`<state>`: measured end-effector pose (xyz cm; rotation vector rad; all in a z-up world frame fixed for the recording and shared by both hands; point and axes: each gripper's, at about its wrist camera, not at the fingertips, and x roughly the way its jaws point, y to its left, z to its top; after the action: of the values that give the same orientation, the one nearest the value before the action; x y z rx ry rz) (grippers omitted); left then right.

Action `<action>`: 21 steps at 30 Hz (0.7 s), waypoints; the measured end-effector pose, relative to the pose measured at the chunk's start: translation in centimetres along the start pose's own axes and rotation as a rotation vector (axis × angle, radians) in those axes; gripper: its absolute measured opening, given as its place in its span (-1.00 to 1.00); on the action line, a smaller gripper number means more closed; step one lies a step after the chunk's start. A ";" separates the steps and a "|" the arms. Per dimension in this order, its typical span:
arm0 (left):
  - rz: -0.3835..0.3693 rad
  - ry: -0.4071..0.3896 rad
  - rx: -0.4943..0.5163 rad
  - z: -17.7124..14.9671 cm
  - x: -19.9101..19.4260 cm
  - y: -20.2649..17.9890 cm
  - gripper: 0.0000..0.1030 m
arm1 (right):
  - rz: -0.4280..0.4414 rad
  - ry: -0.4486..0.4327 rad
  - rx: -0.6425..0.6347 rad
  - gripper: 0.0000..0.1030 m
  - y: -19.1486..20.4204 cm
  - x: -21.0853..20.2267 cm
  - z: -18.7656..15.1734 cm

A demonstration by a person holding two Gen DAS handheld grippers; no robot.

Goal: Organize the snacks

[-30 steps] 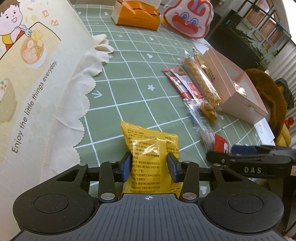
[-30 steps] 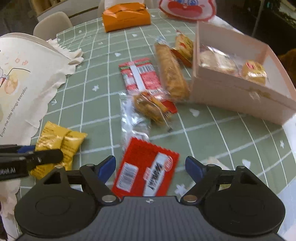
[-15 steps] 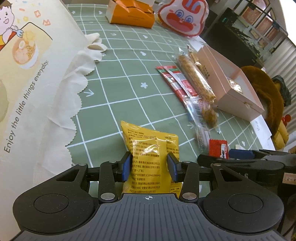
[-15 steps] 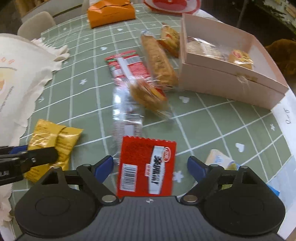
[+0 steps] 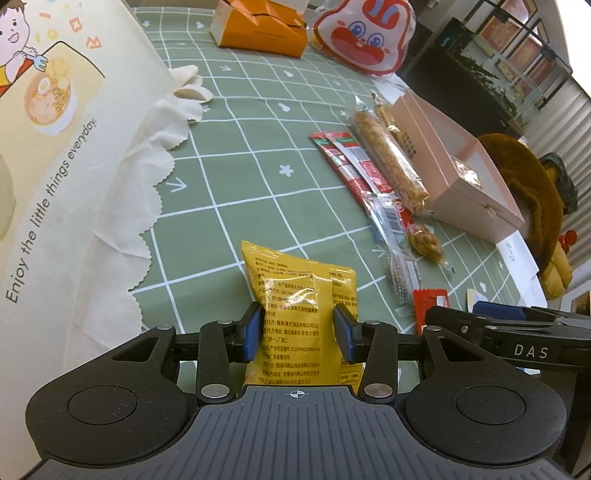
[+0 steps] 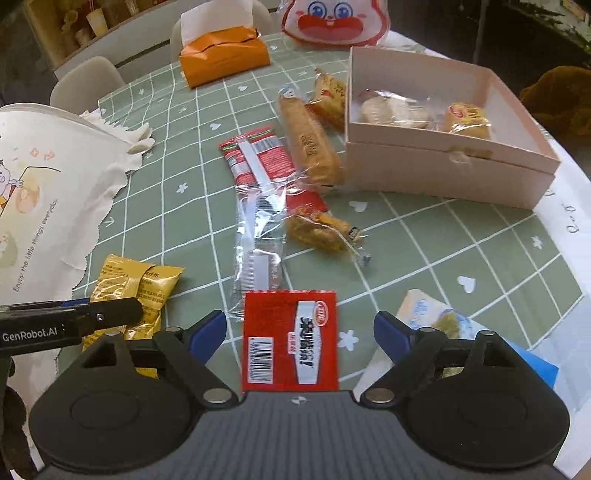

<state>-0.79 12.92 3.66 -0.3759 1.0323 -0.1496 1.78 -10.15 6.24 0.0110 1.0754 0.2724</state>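
Note:
My left gripper is shut on a yellow snack packet, held low over the green checked tablecloth; the packet also shows in the right wrist view. My right gripper is open, its jaws wide on either side of a flat red packet lying on the cloth. A pink open box with wrapped pastries inside stands at the far right. Long biscuit packs, a red-and-white pack, a clear wrapper and a small pastry lie between.
A cream cloth bag with a cartoon print covers the left side. An orange tissue box and a rabbit-face bag stand at the back. A blue-and-white packet lies by my right finger. The table edge runs close on the right.
The right gripper has pulled back and risen a little over the red packet, jaws still open. The left gripper keeps its hold on the yellow packet and has shifted slightly.

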 end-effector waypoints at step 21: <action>0.011 0.001 0.022 0.0 0.1 -0.3 -0.10 | -0.041 0.022 -0.128 0.15 2.3 0.9 -1.1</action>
<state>-0.70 12.59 3.75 -0.3502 1.0325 -0.1510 0.71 -7.83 5.24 -0.1286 1.0771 0.3043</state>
